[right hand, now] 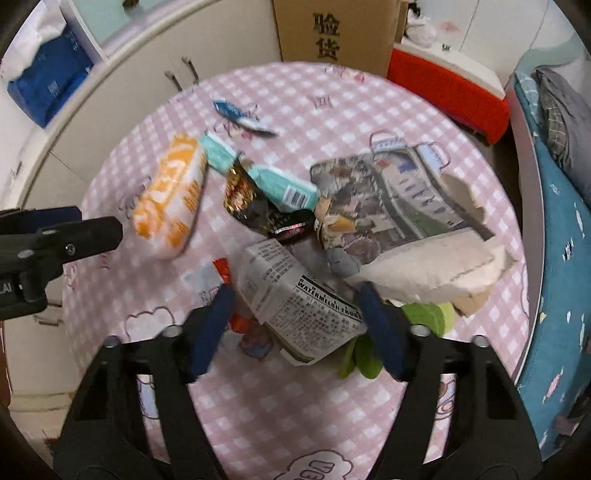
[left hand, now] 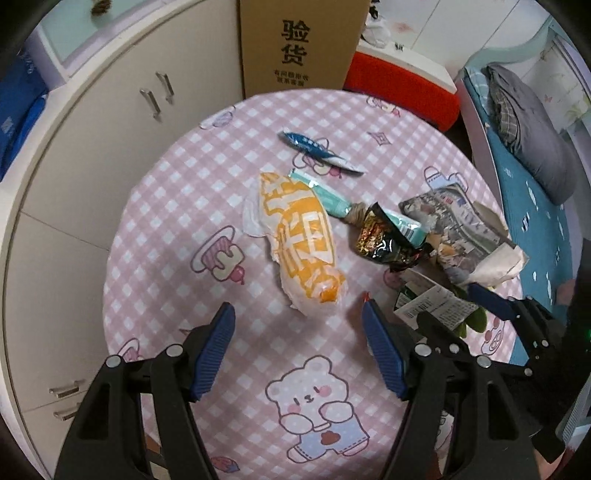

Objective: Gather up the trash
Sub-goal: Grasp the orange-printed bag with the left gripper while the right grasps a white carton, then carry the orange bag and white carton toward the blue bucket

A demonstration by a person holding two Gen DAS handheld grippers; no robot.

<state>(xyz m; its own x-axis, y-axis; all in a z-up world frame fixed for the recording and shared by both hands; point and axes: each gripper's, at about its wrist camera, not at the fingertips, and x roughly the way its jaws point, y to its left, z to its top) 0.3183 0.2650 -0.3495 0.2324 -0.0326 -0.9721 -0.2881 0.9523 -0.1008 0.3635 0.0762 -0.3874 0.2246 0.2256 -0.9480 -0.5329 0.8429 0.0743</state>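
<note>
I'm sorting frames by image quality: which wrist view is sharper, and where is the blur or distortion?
Left wrist view: crisp, the orange wrapper sharply printed. Right wrist view: motion-smeared, that wrapper streaked, though the printed carton between the right claw fingers stays legible. Both views: fisheye bends the table edge, corners black.

Both wrist views look steeply down, close above the round table (left hand: 155,236), sharing its trash and the cardboard box (right hand: 332,29) behind.

Right claw (right hand: 295,314) astride printed carton (right hand: 299,310), pink checked table (right hand: 295,406)
</note>
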